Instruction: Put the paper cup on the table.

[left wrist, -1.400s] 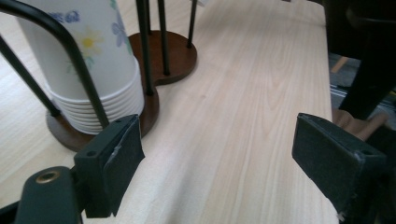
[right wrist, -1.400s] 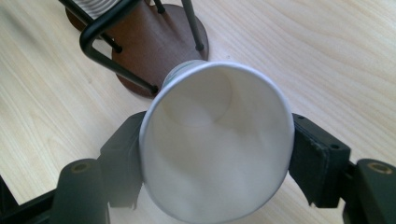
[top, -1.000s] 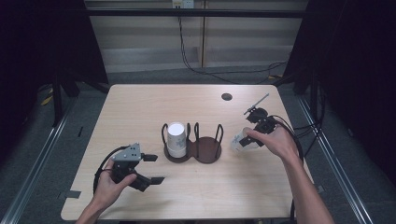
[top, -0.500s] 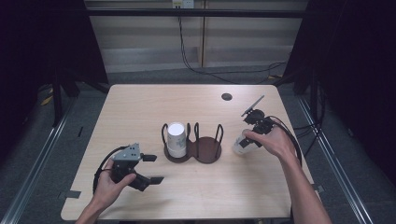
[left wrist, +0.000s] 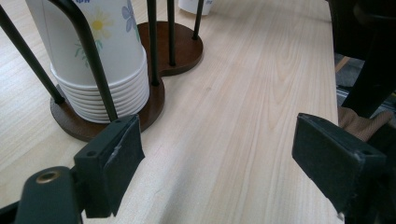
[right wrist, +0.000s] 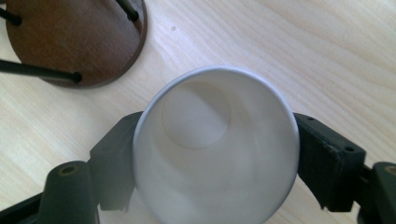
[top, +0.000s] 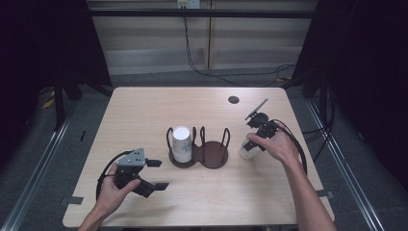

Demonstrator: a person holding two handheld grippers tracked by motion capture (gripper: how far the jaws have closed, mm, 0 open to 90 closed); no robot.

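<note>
A white paper cup (top: 246, 150) stands upright on the table just right of the brown two-ring cup holder (top: 211, 156). My right gripper (top: 248, 146) reaches down over it. In the right gripper view the cup (right wrist: 210, 154) sits round and unsquashed between the two jaws, which have just been opening. A stack of flowered paper cups (top: 182, 143) fills the holder's left ring. My left gripper (top: 158, 174) rests open at the table's near left, with its jaws wide apart in front of that stack (left wrist: 98, 56) and nothing between them.
The holder's right ring (right wrist: 74, 42) has only a bare wooden base. A small dark round hole (top: 234, 99) marks the table at the back right. Cables trail from both grippers. Dark floor and rails flank the table.
The right hand has lowered the white cup slightly, and it now stands beside the holder. The left hand and its gripper have not moved.
</note>
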